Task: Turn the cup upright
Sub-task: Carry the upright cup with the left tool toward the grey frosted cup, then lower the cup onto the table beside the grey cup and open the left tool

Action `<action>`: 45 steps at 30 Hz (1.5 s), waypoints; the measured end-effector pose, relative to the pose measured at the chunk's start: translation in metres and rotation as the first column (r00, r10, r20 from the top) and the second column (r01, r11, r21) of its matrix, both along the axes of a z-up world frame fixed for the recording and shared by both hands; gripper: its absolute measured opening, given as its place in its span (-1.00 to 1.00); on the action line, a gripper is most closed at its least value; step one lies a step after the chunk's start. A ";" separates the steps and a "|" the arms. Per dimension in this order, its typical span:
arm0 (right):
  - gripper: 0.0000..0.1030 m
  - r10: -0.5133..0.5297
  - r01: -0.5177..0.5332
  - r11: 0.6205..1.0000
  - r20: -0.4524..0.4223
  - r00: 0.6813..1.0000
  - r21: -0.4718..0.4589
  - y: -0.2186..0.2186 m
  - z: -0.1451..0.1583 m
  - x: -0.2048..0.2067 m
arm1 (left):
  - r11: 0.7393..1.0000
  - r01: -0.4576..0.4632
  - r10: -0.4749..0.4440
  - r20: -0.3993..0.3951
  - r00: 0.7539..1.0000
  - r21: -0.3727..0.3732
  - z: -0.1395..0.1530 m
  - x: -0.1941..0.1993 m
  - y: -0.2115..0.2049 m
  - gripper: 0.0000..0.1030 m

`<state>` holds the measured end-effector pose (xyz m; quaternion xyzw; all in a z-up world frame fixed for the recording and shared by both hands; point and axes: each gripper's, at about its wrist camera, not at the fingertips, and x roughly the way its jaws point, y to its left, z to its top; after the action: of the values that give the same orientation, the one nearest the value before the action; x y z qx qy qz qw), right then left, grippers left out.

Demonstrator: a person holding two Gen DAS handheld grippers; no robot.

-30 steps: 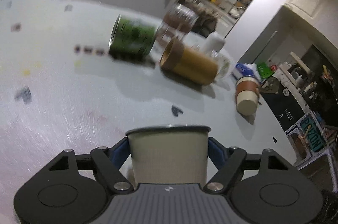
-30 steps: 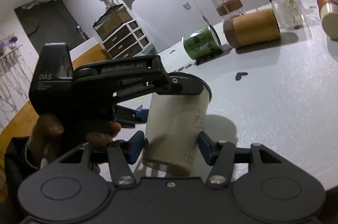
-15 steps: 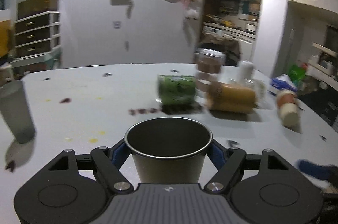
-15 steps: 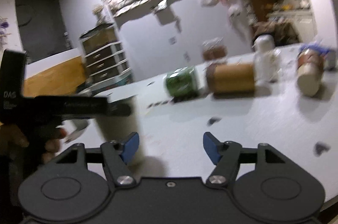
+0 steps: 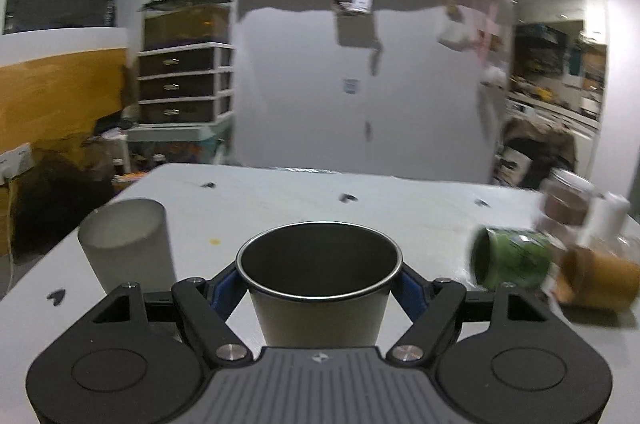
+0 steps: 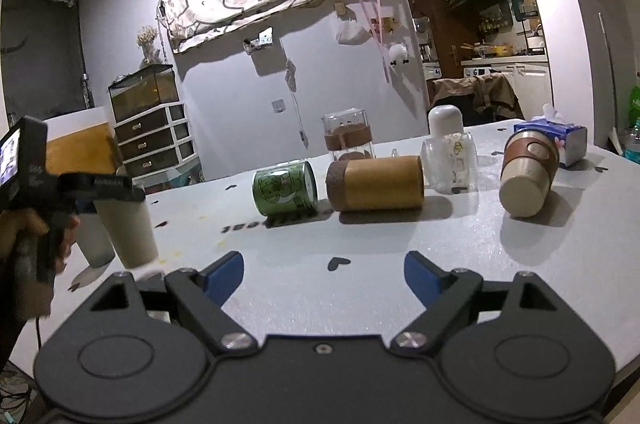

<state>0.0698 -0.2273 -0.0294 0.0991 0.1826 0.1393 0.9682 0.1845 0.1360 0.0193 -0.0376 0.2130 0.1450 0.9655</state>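
- Left gripper (image 5: 319,284) clamps the beige steel-rimmed cup (image 5: 319,298) by both sides with its blue pads (image 5: 224,288); cup upright, mouth up, dark inside showing.
- Cup sits low over the white table (image 5: 360,220) near its left edge (contact with the surface not clear), just beside a frosted grey tumbler (image 5: 127,244).
- Right gripper (image 6: 323,274) has its jaws spread wide, nothing between them, hovering above the table.
- Further back: green printed can (image 6: 285,187) and brown cylindrical canister (image 6: 376,183), both on their sides.
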 end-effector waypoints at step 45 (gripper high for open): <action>0.71 0.139 -0.137 0.990 0.057 0.989 -0.043 0.034 0.009 0.008 | 0.995 -0.066 0.057 0.113 0.992 0.080 -0.004 -0.071 -0.003 1.00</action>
<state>0.0779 -0.1933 -0.0208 0.0633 0.1626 0.2052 0.9630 0.1133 0.1329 0.0154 -0.0117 0.1514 0.1810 0.9717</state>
